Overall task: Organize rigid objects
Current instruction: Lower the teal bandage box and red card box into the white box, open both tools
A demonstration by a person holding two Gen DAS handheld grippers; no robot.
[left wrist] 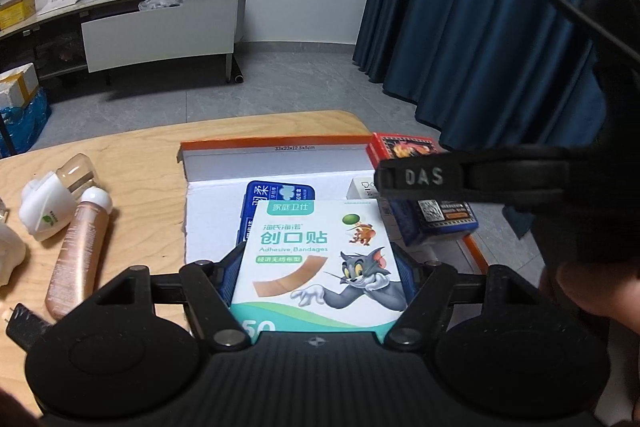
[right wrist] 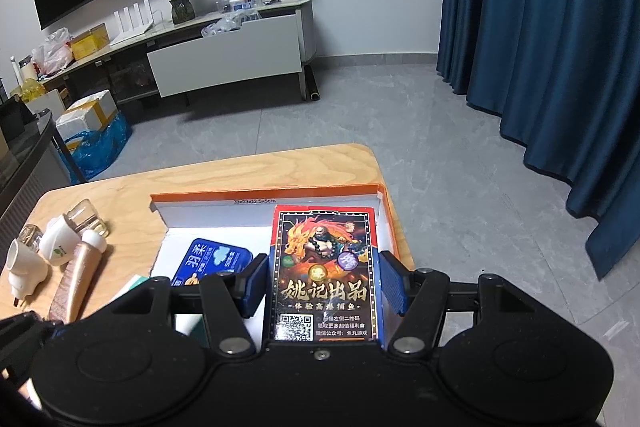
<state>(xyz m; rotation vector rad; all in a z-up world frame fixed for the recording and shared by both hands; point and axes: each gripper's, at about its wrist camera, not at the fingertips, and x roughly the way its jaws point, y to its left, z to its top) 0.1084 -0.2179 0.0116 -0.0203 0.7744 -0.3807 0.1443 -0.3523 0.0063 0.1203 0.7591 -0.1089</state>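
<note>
My left gripper (left wrist: 318, 273) is shut on a white and green adhesive bandage box (left wrist: 316, 259) and holds it over the near part of an open white tray box with an orange rim (left wrist: 276, 143). A blue tin (left wrist: 280, 199) lies in the tray behind it. My right gripper (right wrist: 322, 283) holds a playing card box with a dragon print (right wrist: 324, 275) between its blue pads (right wrist: 256, 283) over the tray's right side (right wrist: 384, 223). The card box also shows in the left wrist view (left wrist: 436, 215), under the right gripper's black body.
On the wooden table (right wrist: 248, 171) left of the tray lie a bronze tube (left wrist: 78, 247), a white plug-in device with a clear bottle (left wrist: 56, 199) and another white piece (right wrist: 24, 267). The table's far and right edges are close to the tray. Beyond are grey floor, a TV bench and blue curtains.
</note>
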